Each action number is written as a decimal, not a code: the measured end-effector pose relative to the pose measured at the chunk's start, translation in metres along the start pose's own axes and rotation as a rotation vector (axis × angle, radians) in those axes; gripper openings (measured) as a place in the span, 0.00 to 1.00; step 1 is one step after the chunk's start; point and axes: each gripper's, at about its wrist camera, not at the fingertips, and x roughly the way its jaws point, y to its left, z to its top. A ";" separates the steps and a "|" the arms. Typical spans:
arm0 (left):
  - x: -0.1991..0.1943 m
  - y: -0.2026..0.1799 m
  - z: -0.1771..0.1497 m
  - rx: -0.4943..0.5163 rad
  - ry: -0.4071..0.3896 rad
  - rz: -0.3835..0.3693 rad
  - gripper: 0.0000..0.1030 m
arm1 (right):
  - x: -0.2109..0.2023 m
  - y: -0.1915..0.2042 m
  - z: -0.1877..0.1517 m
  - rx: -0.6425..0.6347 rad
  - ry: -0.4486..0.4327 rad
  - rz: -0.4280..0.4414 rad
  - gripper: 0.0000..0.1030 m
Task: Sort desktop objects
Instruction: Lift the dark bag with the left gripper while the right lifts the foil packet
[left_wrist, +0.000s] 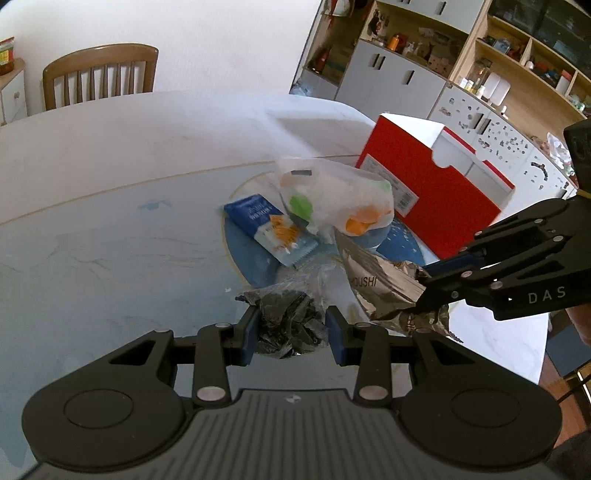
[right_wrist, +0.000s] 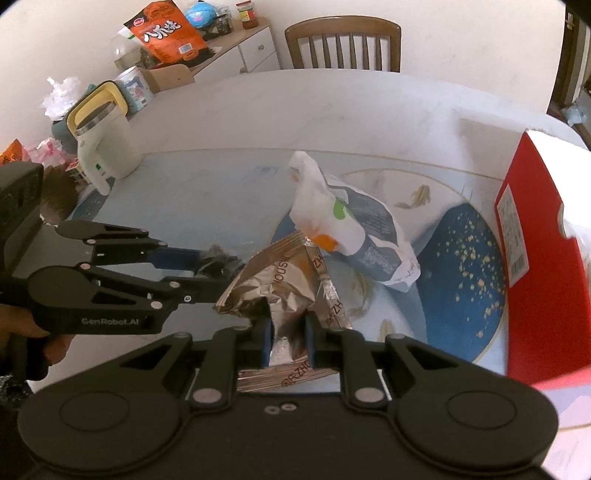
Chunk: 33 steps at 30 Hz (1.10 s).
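Note:
My left gripper (left_wrist: 291, 326) is shut on a crumpled black plastic bag (left_wrist: 286, 317), which also shows at the left gripper's tip (right_wrist: 218, 263) in the right wrist view. My right gripper (right_wrist: 287, 341) is shut on a creased silver and brown foil wrapper (right_wrist: 280, 291), lifted off the table; the same foil wrapper (left_wrist: 384, 284) hangs from the right gripper's fingers (left_wrist: 443, 284) in the left wrist view. On the blue round mat (right_wrist: 461, 258) lie a white bag with orange and green marks (left_wrist: 340, 195) and a blue snack packet (left_wrist: 269, 225).
An open red and white box (left_wrist: 428, 184) stands at the table's right. A cream kettle with a yellow handle (right_wrist: 103, 144) stands at the far left of the table. A wooden chair (right_wrist: 343, 44) is behind the table, with cabinets and shelves beyond.

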 end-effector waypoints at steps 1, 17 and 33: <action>-0.001 -0.002 -0.001 0.005 -0.001 -0.002 0.36 | -0.002 0.001 -0.002 -0.002 0.002 0.005 0.16; -0.025 -0.019 0.001 0.005 -0.058 -0.015 0.36 | -0.041 -0.010 -0.006 0.134 -0.062 0.180 0.16; -0.031 -0.029 -0.005 0.008 -0.069 0.001 0.36 | -0.027 -0.029 -0.042 0.230 0.077 0.164 0.16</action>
